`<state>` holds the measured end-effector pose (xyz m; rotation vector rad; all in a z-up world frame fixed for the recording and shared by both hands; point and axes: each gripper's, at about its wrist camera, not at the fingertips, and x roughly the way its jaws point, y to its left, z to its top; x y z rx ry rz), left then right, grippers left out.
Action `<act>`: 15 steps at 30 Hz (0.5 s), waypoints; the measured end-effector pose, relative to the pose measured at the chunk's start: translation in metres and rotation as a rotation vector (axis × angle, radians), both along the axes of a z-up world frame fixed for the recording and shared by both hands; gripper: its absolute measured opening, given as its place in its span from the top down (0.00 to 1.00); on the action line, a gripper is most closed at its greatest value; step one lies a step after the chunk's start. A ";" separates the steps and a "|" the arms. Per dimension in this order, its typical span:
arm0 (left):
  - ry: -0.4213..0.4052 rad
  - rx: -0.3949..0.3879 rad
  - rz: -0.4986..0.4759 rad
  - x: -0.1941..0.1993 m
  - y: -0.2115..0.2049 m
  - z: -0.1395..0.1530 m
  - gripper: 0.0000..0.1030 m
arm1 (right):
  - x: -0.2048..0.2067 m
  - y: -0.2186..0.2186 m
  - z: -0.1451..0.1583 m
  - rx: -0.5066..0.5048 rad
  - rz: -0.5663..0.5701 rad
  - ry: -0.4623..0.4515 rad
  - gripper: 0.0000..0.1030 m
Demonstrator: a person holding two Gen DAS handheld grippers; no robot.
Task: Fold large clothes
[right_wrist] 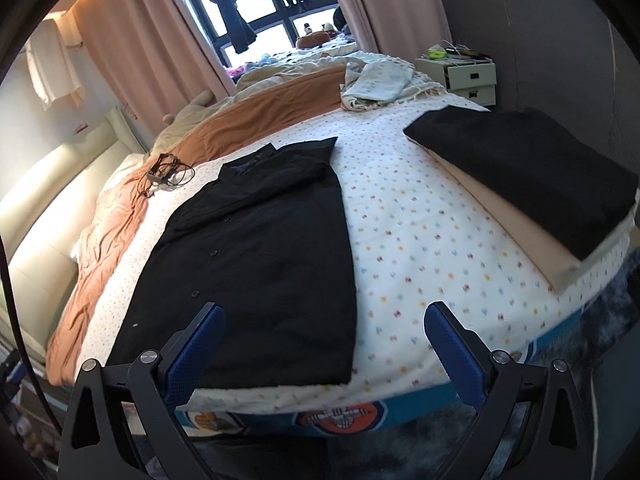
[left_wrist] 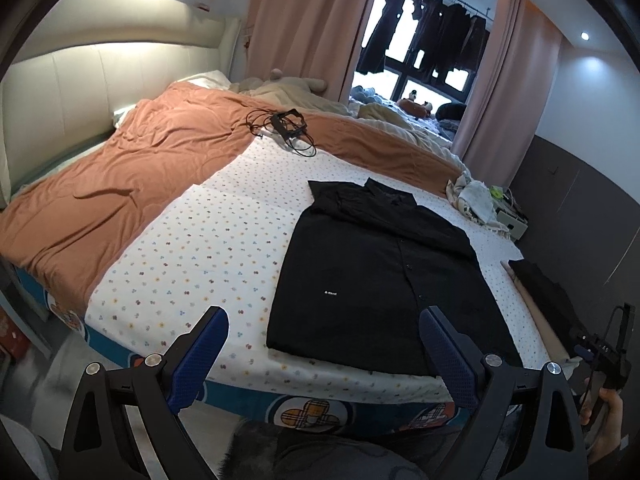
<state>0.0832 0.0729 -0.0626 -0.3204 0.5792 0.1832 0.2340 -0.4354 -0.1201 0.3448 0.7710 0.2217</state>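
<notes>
Blue ribbed pads on black arms: left gripper (left_wrist: 324, 354) stands wide, nothing between the pads, hovering over the near edge of the bed (left_wrist: 256, 396). Just ahead of it, mostly toward its right finger, lies the black shirt (left_wrist: 372, 276), button front up, sleeves tucked in, collar at the far end, flat on the white dotted sheet (left_wrist: 192, 264). The right finger overlaps the shirt's near hem in the picture; contact cannot be told.

Right gripper (right_wrist: 324, 350) also spread wide, empty, over the same bed edge. From it the shirt (right_wrist: 260, 252) sits ahead and left, its near right corner just beyond the left finger. Bare sheet (right_wrist: 420, 240) fills the gap between the fingers.

Only the right wrist view shows well: a folded black garment (right_wrist: 532, 176) on a beige folded piece (right_wrist: 516, 232), ahead-right near the bed corner; a white drawer unit (right_wrist: 468, 76) beyond it. Left wrist view catches just a sliver of that stack at its right edge.

Only the left wrist view shows: the right gripper's handle with a hand (left_wrist: 604, 416) on it, far right; a padded headboard (left_wrist: 80, 92) far left.

Both views: orange duvet (left_wrist: 140, 184) left of the shirt, a black cable bundle (left_wrist: 288, 128) beyond, a crumpled pale cloth (right_wrist: 380, 80), pink curtains (left_wrist: 304, 28), dark clothes hanging at the window (left_wrist: 432, 36).
</notes>
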 end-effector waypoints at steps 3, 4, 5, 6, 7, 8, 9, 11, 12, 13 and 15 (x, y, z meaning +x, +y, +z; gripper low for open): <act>0.007 -0.027 -0.006 -0.008 0.007 -0.012 0.06 | -0.016 -0.016 -0.017 0.048 -0.025 0.009 0.02; 0.011 -0.045 -0.007 -0.011 0.011 -0.016 0.06 | -0.021 -0.022 -0.024 0.069 -0.032 0.015 0.02; 0.017 -0.065 0.000 -0.014 0.016 -0.022 0.06 | -0.025 -0.026 -0.030 0.085 -0.037 0.022 0.02; 0.023 -0.073 0.004 -0.015 0.019 -0.026 0.06 | -0.031 -0.032 -0.037 0.106 -0.044 0.031 0.02; 0.036 -0.077 0.010 -0.016 0.022 -0.030 0.07 | -0.036 -0.035 -0.043 0.116 -0.052 0.035 0.02; 0.046 -0.078 0.017 -0.016 0.025 -0.032 0.09 | -0.041 -0.039 -0.048 0.120 -0.059 0.034 0.02; 0.050 -0.083 0.021 -0.016 0.029 -0.035 0.09 | -0.046 -0.043 -0.053 0.126 -0.067 0.032 0.02; 0.042 -0.105 0.021 -0.014 0.034 -0.041 0.09 | -0.052 -0.051 -0.063 0.150 -0.081 0.031 0.02; 0.040 -0.120 0.026 -0.011 0.038 -0.045 0.09 | -0.053 -0.055 -0.069 0.165 -0.089 0.031 0.02; 0.045 -0.141 0.030 -0.006 0.042 -0.052 0.10 | -0.053 -0.059 -0.076 0.182 -0.101 0.035 0.02; 0.063 -0.183 0.008 0.005 0.046 -0.067 0.19 | -0.051 -0.067 -0.094 0.225 -0.134 0.051 0.02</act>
